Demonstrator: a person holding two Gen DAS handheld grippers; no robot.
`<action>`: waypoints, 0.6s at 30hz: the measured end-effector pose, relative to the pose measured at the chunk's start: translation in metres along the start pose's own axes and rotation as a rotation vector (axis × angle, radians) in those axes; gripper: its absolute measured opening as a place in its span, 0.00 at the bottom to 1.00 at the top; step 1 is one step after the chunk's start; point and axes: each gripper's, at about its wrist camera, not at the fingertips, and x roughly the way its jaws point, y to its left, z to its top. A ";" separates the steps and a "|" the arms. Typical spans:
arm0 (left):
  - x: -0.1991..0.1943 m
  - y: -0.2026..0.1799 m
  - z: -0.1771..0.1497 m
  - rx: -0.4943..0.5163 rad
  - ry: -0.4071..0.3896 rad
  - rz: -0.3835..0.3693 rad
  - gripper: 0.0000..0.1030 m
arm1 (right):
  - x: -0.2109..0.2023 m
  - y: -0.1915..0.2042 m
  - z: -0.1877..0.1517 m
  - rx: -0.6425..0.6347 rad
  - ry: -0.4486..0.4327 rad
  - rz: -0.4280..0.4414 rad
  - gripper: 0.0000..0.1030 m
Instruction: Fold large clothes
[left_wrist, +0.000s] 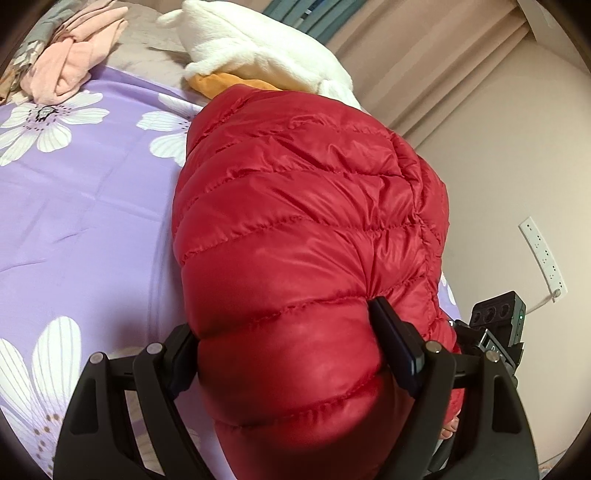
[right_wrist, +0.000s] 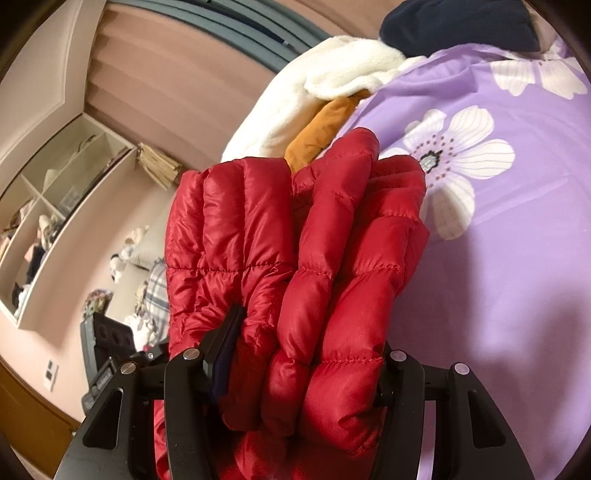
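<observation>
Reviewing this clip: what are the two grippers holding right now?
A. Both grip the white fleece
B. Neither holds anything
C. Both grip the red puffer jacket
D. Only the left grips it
C: the left gripper and the right gripper each pinch bunched folds of the red puffer jacket between their fingers.

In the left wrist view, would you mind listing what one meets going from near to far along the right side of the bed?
left gripper, closed on the red down jacket → orange garment → white fleece blanket → curtain
</observation>
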 end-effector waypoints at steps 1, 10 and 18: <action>0.000 0.004 0.000 -0.004 0.000 0.006 0.81 | 0.006 -0.001 -0.001 0.001 0.007 -0.004 0.55; 0.012 0.036 -0.011 -0.057 0.067 0.077 0.83 | 0.024 -0.009 -0.015 0.033 0.088 -0.107 0.64; -0.024 0.019 -0.015 0.062 0.006 0.243 0.83 | -0.014 0.018 -0.019 -0.072 0.023 -0.273 0.73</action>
